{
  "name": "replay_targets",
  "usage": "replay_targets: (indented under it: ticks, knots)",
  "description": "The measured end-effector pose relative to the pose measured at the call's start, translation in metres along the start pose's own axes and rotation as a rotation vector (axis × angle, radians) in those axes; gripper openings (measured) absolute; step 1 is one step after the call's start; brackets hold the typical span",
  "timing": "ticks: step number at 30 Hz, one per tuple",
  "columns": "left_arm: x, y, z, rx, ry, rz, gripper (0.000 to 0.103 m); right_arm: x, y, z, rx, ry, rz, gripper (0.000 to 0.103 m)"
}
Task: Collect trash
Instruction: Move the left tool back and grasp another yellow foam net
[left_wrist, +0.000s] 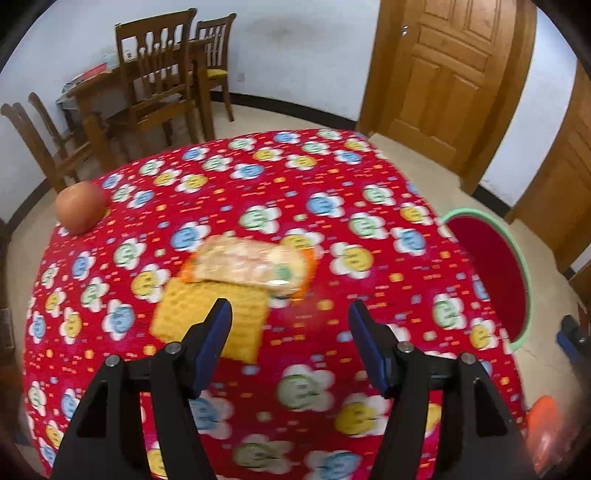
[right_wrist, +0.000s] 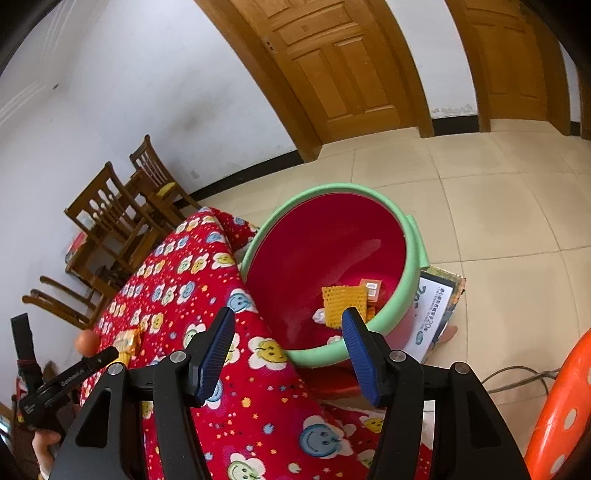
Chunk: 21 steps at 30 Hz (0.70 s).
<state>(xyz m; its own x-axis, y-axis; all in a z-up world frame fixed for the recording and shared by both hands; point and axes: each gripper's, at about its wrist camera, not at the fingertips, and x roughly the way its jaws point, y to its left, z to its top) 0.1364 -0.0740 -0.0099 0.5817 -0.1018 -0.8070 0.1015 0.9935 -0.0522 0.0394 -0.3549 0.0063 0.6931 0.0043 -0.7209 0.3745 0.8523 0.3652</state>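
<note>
A snack wrapper (left_wrist: 251, 264) and a yellow foam net (left_wrist: 210, 317) lie together on the red flowered tablecloth (left_wrist: 332, 221). My left gripper (left_wrist: 290, 317) is open just above and in front of them, its left finger over the net. My right gripper (right_wrist: 288, 328) is open and empty, held over the table edge beside the red bin with a green rim (right_wrist: 332, 236). Inside the bin lie a yellow foam net (right_wrist: 343, 302) and a small orange carton (right_wrist: 371, 290). The bin also shows in the left wrist view (left_wrist: 491, 266). The wrapper (right_wrist: 127, 341) and the left gripper (right_wrist: 107, 356) show in the right wrist view.
An apple (left_wrist: 79, 206) sits at the table's far left edge. Wooden chairs (left_wrist: 155, 74) and a table stand behind. A printed card (right_wrist: 436, 310) lies under the bin. An orange dotted stool (right_wrist: 561, 413) stands at the right. Wooden doors (right_wrist: 332, 62) are behind.
</note>
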Motion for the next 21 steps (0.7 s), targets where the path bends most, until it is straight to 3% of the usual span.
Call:
replay_targets:
  ticks: [12, 21]
  knots:
    - [0.032, 0.040, -0.007, -0.041, 0.087, 0.080, 0.068, 0.006, 0.019, -0.005, -0.034, 0.019, -0.005, 0.062]
    - [0.038, 0.052, -0.008, -0.045, 0.067, 0.111, 0.067, 0.009, 0.031, -0.004, -0.062, 0.024, -0.009, 0.062]
